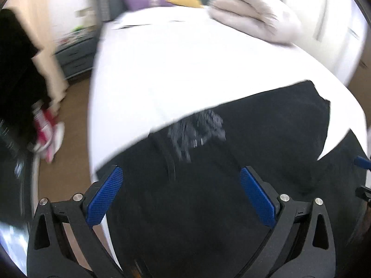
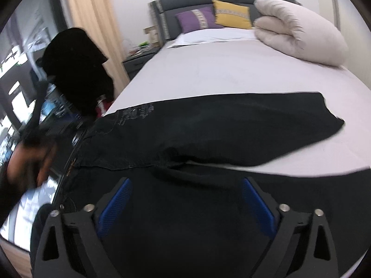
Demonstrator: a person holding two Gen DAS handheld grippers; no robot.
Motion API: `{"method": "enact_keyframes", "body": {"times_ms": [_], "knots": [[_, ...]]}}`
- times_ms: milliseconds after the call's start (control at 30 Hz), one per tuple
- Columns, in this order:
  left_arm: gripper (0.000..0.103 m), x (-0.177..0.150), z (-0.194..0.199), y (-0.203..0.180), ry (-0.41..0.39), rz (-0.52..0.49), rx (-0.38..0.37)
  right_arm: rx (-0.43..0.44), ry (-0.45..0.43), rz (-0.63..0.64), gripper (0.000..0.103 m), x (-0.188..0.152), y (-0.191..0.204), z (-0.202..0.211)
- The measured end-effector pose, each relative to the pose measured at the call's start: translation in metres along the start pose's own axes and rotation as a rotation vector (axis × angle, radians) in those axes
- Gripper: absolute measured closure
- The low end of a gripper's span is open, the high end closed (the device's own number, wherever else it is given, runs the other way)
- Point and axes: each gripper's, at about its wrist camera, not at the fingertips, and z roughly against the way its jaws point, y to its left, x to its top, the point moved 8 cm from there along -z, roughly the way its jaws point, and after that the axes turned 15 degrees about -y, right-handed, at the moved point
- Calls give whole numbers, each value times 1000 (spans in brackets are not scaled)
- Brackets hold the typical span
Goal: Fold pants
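Black pants (image 1: pixel 266 134) lie spread across the near end of a white bed (image 1: pixel 174 64), with a grey printed logo (image 1: pixel 199 129) near the waist. My left gripper (image 1: pixel 180 170) hovers over the waist end, its blue pads (image 1: pixel 105 197) wide apart and nothing pinched. In the right wrist view the pants (image 2: pixel 231 120) show one leg reaching right and the other leg nearer. My right gripper (image 2: pixel 186 180) stands open over the dark cloth near the crotch seam; I cannot tell whether it touches. A blurred hand (image 2: pixel 30 162) is at the left, by the waistband.
A rolled pale duvet (image 2: pixel 299 32) and purple (image 2: pixel 197 19) and yellow (image 2: pixel 233 15) cushions sit at the headboard end. A grey nightstand (image 2: pixel 139 60), a beige curtain (image 2: pixel 92 23) and a hanging black garment (image 2: pixel 78 69) stand left of the bed. Brown floor (image 1: pixel 71 139) with red-white items lies left.
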Motion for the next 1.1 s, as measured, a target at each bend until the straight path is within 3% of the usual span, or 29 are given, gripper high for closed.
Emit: {"method": "enact_keyframes", "body": {"times_ms": [100, 233, 333, 400, 467, 500, 567, 700, 800, 900, 1100], "knots": [[3, 14, -49, 22, 80, -1, -104, 51, 30, 21, 18, -3, -6, -10], [6, 14, -95, 33, 198, -26, -184, 94, 65, 26, 28, -9, -11, -21], [17, 0, -118, 34, 288, -74, -228, 111, 96, 36, 31, -12, -14, -31], [40, -9, -126, 35, 337, -110, -239, 123, 104, 39, 32, -10, -14, -34], [51, -9, -129, 40, 340, -122, -241, 125, 106, 52, 34, -7, -14, -37], [65, -8, -129, 44, 343, -112, -244, 127, 107, 64, 34, -4, -13, -40], [77, -7, -131, 52, 349, -101, -240, 130, 104, 82, 34, 2, -10, -43], [92, -9, -125, 54, 330, -127, -217, 152, 95, 142, 36, 17, -2, -56], [95, -10, -109, 51, 261, -140, -183, 181, 91, 243, 36, 38, 9, -71], [95, -12, -80, 43, 161, -197, -129, 215, 95, 352, 43, 64, 19, -97], [96, -13, -42, 37, 32, -216, -100, 266, 132, 539, 46, 96, 42, -155]]}}
